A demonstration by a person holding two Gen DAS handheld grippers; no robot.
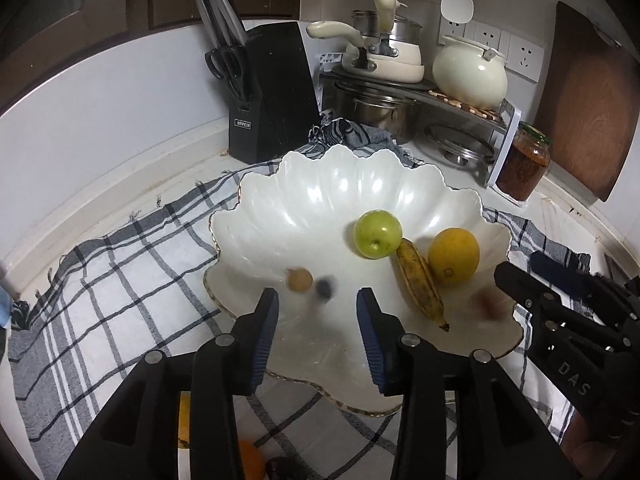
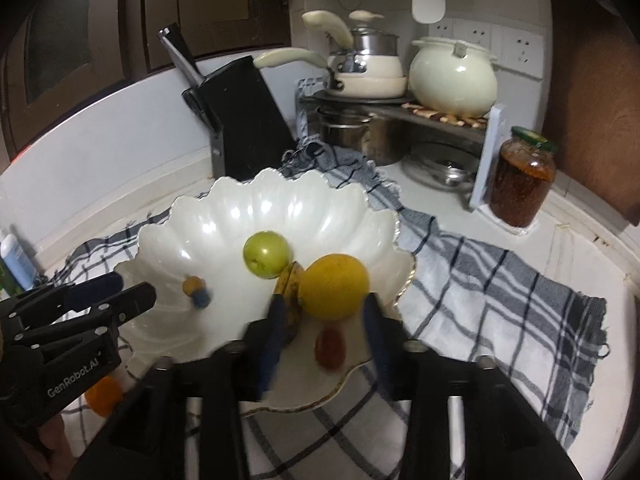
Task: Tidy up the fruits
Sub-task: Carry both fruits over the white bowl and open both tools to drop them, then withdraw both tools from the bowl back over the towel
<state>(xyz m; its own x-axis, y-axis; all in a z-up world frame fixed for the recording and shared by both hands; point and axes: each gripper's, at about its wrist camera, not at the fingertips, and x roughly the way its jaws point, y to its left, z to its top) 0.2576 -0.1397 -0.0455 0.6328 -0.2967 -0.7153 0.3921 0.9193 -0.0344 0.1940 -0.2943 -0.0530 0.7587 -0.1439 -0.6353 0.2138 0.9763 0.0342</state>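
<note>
**Fruit gathered in the scalloped bowl, both grippers empty above it**

Fruit lay collected in the white scalloped bowl [image 1: 304,200], which sat on a checked cloth [image 1: 120,280] that seemed meant to cushion it on the counter; a green apple [image 1: 377,234] rested near the middle, touching a spotted banana [image 1: 420,280], with a yellow citrus [image 1: 453,256] just to the banana's right. Two small fruits, a tan one [image 1: 299,279] and a dark one [image 1: 325,289], showed blurred on the near left of the bowl; a reddish fruit [image 2: 330,347] showed blurred at the near right, probably just let go, though that was only a guess. The left gripper [image 1: 318,312] hung over the near rim, fingers spread wide, holding nothing; the right gripper [image 2: 326,328] stood likewise wide and empty, straddling the citrus and the reddish fruit from above. An orange fruit [image 2: 105,396] lay outside the bowl at the near left, likely yet to be brought in.
</note>
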